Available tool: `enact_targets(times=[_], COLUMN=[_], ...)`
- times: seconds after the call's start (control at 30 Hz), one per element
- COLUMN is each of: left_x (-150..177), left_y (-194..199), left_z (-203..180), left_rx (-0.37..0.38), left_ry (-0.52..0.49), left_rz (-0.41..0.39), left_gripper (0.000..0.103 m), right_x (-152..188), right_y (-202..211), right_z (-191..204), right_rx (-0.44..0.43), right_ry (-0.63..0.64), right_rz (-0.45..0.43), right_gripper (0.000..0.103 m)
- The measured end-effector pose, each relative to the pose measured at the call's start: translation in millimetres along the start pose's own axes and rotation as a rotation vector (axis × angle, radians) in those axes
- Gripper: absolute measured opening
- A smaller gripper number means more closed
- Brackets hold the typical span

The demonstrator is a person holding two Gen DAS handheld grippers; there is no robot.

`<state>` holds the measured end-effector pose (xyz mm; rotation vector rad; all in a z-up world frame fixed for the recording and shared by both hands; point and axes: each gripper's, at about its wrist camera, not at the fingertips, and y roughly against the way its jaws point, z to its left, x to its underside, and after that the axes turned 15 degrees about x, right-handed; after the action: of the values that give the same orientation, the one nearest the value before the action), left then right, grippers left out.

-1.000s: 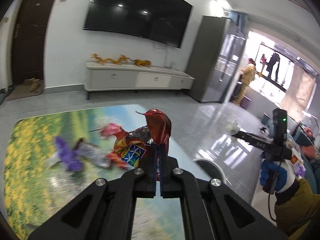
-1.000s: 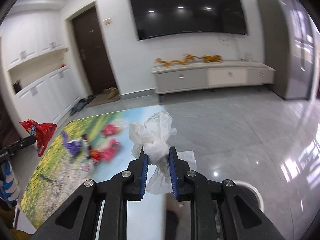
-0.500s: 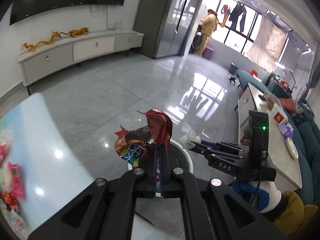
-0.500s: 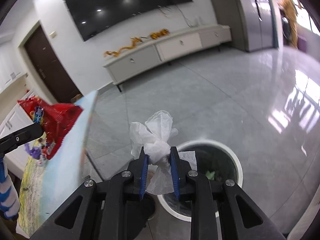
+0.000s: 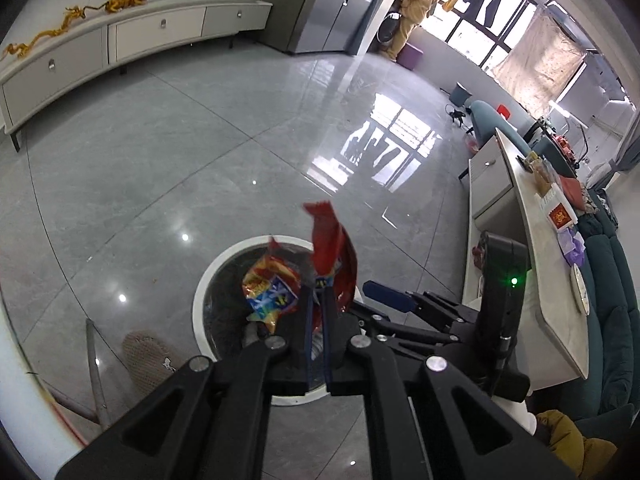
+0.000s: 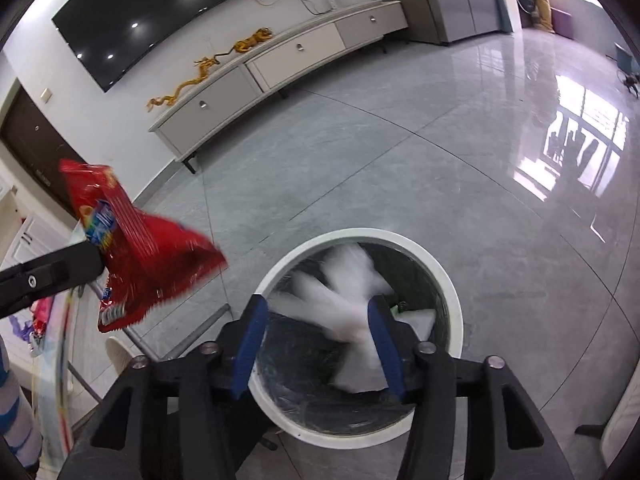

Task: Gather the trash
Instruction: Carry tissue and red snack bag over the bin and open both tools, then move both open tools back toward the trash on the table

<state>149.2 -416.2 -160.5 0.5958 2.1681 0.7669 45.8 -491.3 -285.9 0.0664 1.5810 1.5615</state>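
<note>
Tissue (image 6: 344,304) is blurred between the parted fingers of your right gripper (image 6: 316,344), whose jaws have just been opening, above the bin (image 6: 448,280). Your left gripper (image 5: 317,320) pinches the red snack bag (image 5: 332,248) over that bin.

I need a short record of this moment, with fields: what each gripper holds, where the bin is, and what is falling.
left gripper: shut on the red snack bag, above the bin
right gripper: jaws have just been opening, pads off the tissue
white tissue: blurred, dropping between the open jaws into the bin
bin: round, white rim, dark liner, on the grey floor below both grippers
</note>
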Motion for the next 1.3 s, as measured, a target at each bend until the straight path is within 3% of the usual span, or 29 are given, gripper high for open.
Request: enact_targets(times=[0.03, 0.07, 0.1, 0.17, 0.47, 0.73, 0.87, 1.1, 1.3], left_x=[1.6, 2.3, 3.6, 6.7, 11.0, 30.1, 48.8, 105.8, 155.8], left_y=[-3.8, -5.2, -5.4, 0.1, 44.8, 121.8, 175.3, 286.2, 356.1], left_z=[0.5, 2.1, 3.8, 6.5, -9.5, -19.7, -28.2, -40.3, -43.0], left_rx=[0.004, 0.009, 0.012, 0.012, 0.024, 0.016, -0.074, -0.259, -0.405], left_ry=[0.009, 0.016, 0.025, 0.034, 0.017, -0.005, -0.047, -0.083, -0.063], left_rz=[0.006, 0.012, 0.010, -0.005, -0.080, -0.189, -0.300, -0.585, -0.674], left_gripper=[0.007, 0.015, 0.031, 0.052, 0.052, 0.052, 0.052, 0.052, 0.053], right_x=[0.8, 1.8, 2.3, 4.2, 6.0, 6.7, 1.2, -9.4, 1.4], right_y=[-1.5, -2.9, -3.2, -1.9, 28.8, 80.3, 116.0, 189.5, 241.5], right_z=[-0.8, -1.6, -1.5, 0.5, 9.6, 20.9, 46.3, 117.5, 183.1], right_rx=[0.005, 0.012, 0.016, 0.023, 0.080, 0.106, 0.101, 0.016, -0.084], right_ry=[0.000, 0.000, 0.000, 0.000, -0.003, 0.001, 0.059, 0.189, 0.297], right_rz=[0.005, 0.009, 0.014, 0.014, -0.037, -0.101, -0.159, -0.323, -0.432], right_gripper=[0.051, 0.051, 0.051, 0.051, 0.054, 0.054, 0.054, 0.060, 0.067])
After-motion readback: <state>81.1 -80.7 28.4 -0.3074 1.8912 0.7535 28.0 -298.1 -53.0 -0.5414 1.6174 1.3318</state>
